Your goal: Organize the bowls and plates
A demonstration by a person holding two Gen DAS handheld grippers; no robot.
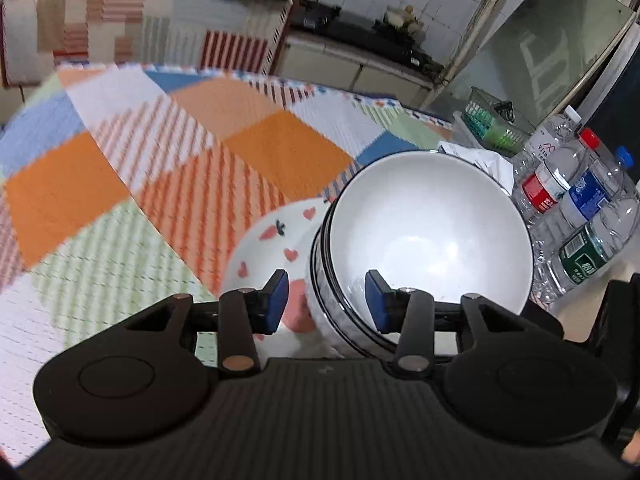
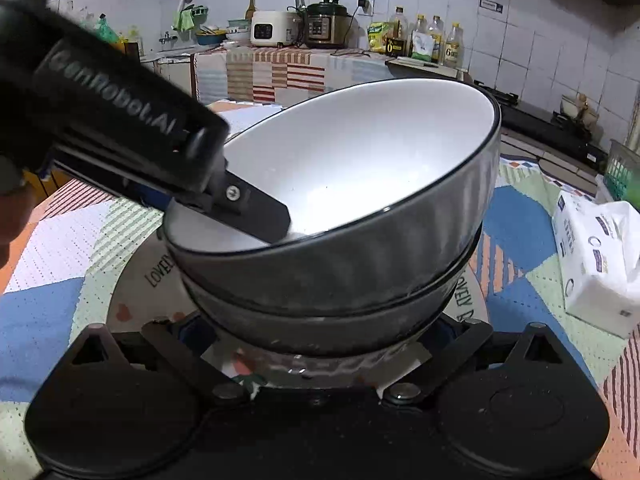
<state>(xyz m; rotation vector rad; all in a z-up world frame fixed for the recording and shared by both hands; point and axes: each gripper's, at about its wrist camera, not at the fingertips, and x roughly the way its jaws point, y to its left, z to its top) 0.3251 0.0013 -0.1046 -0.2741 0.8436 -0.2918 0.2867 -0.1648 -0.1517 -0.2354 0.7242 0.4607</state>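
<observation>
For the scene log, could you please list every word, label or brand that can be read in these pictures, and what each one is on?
"GenRobot.AI": on the black body of the left gripper, seen from the right wrist.
"LOVELY": printed on the plate under the stacked bowls; repeated at its right edge, cut off.
Water bottle labels: too small to read.
Tissue pack print: blurred.
Oil bottles on the counter: unreadable.

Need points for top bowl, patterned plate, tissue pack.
top bowl [image 2: 360, 152], right wrist view, white inner wall.
patterned plate [image 1: 276, 236], left wrist view, rim with hearts.
tissue pack [image 2: 600, 256], right wrist view, front face.
</observation>
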